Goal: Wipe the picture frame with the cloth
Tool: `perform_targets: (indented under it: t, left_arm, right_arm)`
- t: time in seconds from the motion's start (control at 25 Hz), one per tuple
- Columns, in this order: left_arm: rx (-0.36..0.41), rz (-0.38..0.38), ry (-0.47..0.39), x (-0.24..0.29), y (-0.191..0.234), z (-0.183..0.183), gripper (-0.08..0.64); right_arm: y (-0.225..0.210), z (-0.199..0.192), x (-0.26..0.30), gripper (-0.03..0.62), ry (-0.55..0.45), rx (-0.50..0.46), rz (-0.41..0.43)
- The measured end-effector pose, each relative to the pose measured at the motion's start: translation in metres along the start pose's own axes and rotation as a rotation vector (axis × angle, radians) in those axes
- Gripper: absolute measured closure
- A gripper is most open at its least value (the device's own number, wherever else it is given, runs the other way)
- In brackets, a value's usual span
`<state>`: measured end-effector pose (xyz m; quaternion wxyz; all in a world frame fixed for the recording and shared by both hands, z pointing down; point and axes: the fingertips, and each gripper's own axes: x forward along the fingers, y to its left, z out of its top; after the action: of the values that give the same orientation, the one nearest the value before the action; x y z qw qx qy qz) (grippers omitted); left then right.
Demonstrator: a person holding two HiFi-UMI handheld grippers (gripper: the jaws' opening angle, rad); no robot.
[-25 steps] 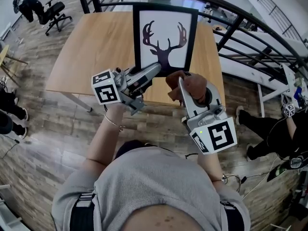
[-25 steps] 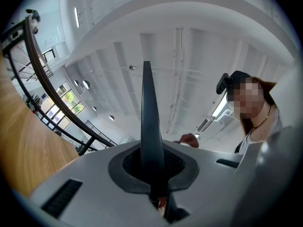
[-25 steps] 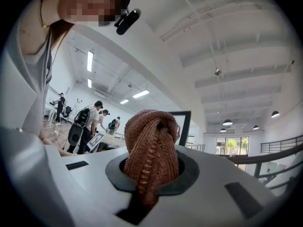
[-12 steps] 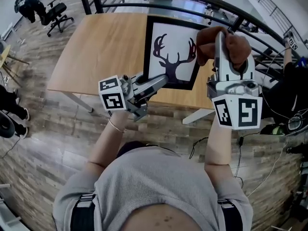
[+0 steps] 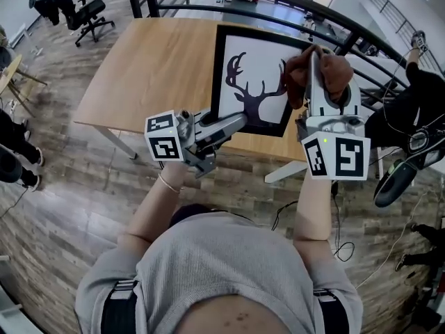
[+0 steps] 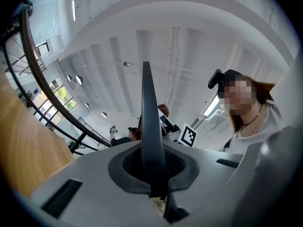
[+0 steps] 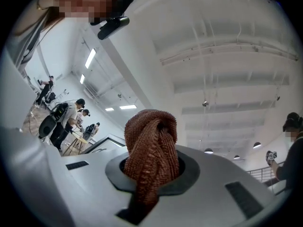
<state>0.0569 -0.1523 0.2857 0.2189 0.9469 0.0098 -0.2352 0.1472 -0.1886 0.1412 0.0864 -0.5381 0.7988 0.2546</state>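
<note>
The picture frame (image 5: 254, 75), black-edged with a deer silhouette on white, is held tilted above the wooden table (image 5: 153, 68). My left gripper (image 5: 240, 121) is shut on its lower edge; in the left gripper view the frame (image 6: 147, 122) shows edge-on, clamped between the jaws of that gripper (image 6: 154, 176). My right gripper (image 5: 314, 56) is raised at the frame's right side, shut on a bunched brown cloth (image 5: 327, 72). The cloth covers the frame's upper right part. In the right gripper view the knitted cloth (image 7: 151, 145) bulges out of the right gripper (image 7: 150, 176).
A black metal railing (image 5: 278, 5) runs behind and to the right of the table. An office chair (image 5: 80, 9) stands at the far left. People stand at the right (image 5: 410, 96) and left (image 5: 14, 152) edges. Cables (image 5: 337, 228) lie on the wood floor.
My right gripper has lifted the cloth from near the frame's lower edge up to its upper right side. The frame has shifted right and tilted in the left gripper's hold.
</note>
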Motion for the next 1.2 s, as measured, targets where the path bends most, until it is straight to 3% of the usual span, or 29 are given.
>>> perform_targets:
  t: [0.48, 1.2]
  left_arm:
    - [-0.001, 0.018, -0.013, 0.001, -0.002, 0.000, 0.532]
    - [-0.045, 0.024, -0.045, 0.000, 0.003, -0.001, 0.531]
  right_arm:
    - [0.020, -0.023, -0.023, 0.546, 0.074, -0.027, 0.040]
    - [0.051, -0.067, -0.061, 0.546, 0.235, 0.082, 0.124]
